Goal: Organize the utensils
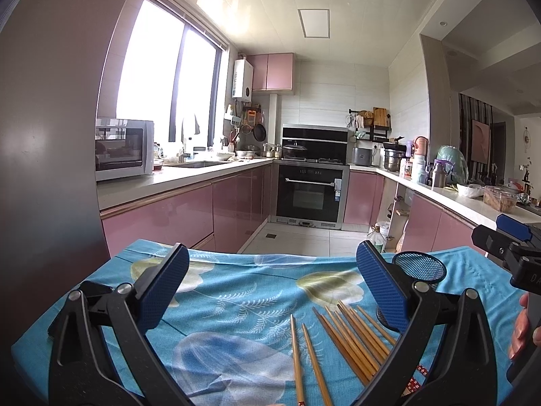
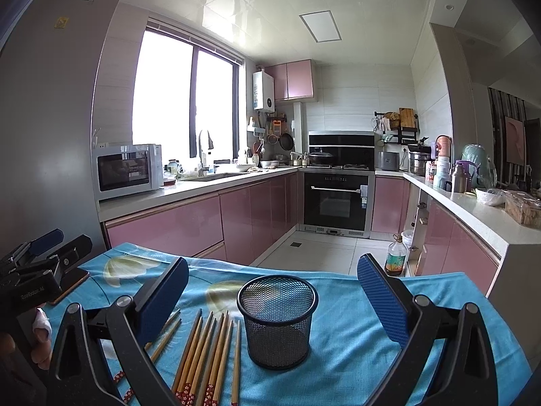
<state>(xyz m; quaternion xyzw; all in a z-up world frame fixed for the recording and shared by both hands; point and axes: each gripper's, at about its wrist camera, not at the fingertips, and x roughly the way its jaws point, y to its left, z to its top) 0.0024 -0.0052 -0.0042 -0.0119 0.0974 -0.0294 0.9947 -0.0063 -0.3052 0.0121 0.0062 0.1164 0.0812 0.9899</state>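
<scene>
The chopsticks (image 2: 209, 355) lay loose on the cloth (image 2: 338, 355) just left of the upright cup (image 2: 278, 321), near your edge. Your left gripper (image 1: 270, 284) and right gripper (image 2: 270, 291) were both spread wide, empty, with bare cloth beyond.

A white microwave (image 2: 126, 171) sits on the counter left of the sink (image 2: 216, 176); a black built-in oven (image 2: 335, 199) stands among pink cabinets (image 2: 252, 215); an oil bottle (image 2: 395, 256) stands on the floor.

A desk (image 2: 355, 355) draped in a blue floral cloth (image 2: 338, 321) carries a fanned group of wooden chopsticks (image 2: 206, 355), an upright black mesh cup (image 2: 277, 321) just beside them, and a phone (image 2: 69, 286) near its left edge.
</scene>
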